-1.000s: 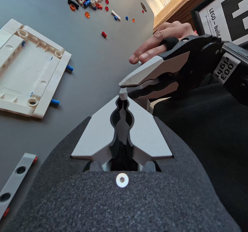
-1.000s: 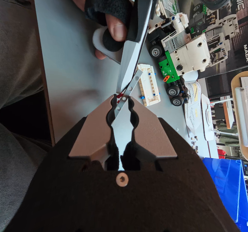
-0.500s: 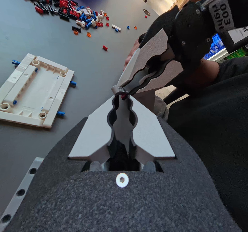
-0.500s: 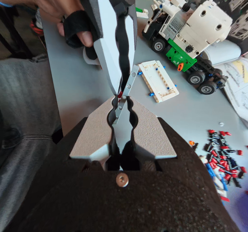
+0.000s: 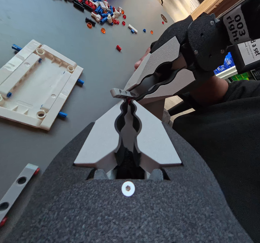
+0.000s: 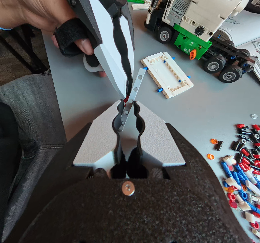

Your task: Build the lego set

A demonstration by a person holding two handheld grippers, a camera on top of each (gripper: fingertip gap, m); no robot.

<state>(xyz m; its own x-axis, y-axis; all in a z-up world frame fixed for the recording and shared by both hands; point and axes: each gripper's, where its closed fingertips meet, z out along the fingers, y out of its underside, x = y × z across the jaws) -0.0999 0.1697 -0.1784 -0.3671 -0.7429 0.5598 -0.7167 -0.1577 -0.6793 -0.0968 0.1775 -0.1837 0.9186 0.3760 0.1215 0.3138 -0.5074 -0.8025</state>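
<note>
Grey holed beam (image 6: 133,94): tilted at frame centre, red pin (image 6: 126,99) at its left side. White panel (image 6: 167,74) with blue pins: flat, centre-right. Loose parts pile (image 6: 244,165): lower right.

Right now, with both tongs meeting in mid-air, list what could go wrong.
1. The left tongs pinch only the tip of a small red plastic pin; a slight misalignment with the long light-grey holed beam could flick it away.
2. The right tongs hold that beam at one end, tilted, so pushing may pivot it.
3. This happens near the grey table's edge; a dropped pin may land off the table.
</note>
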